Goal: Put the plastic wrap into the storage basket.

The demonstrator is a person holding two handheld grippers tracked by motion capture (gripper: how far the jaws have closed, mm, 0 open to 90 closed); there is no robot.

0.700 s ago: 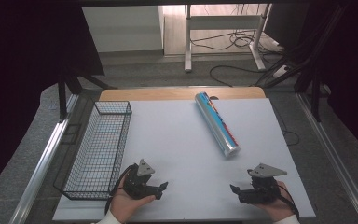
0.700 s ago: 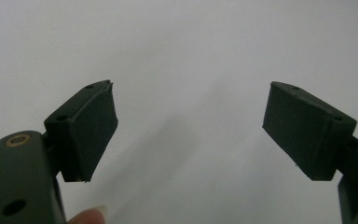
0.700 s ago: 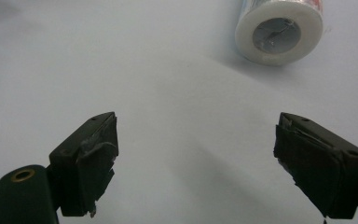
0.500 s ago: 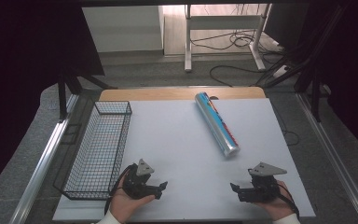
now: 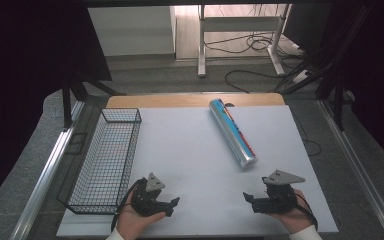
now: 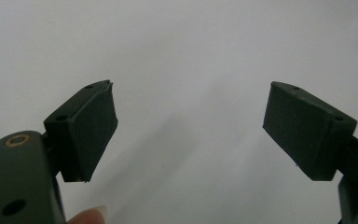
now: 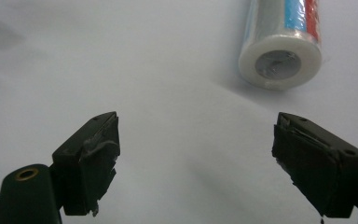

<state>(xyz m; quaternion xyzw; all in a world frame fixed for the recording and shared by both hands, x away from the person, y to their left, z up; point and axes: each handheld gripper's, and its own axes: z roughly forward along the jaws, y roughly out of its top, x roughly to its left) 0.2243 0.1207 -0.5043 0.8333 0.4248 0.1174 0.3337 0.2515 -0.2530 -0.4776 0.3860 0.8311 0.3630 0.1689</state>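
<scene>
A person sits at a white table [image 5: 195, 150] with a gripper in each hand, both resting low near the front edge. The left gripper [image 5: 172, 202] points toward the table's middle, its jaws spread wide with only bare white surface between them in the left gripper view. The right gripper [image 5: 247, 196] faces the left one, its jaws likewise parted and holding nothing. A foil-wrapped roll [image 5: 232, 132] with blue and red print lies on its side in the table's middle right part, its near end just ahead of the right gripper. A black wire basket [image 5: 105, 160] stands along the left edge, beside the left gripper.
</scene>
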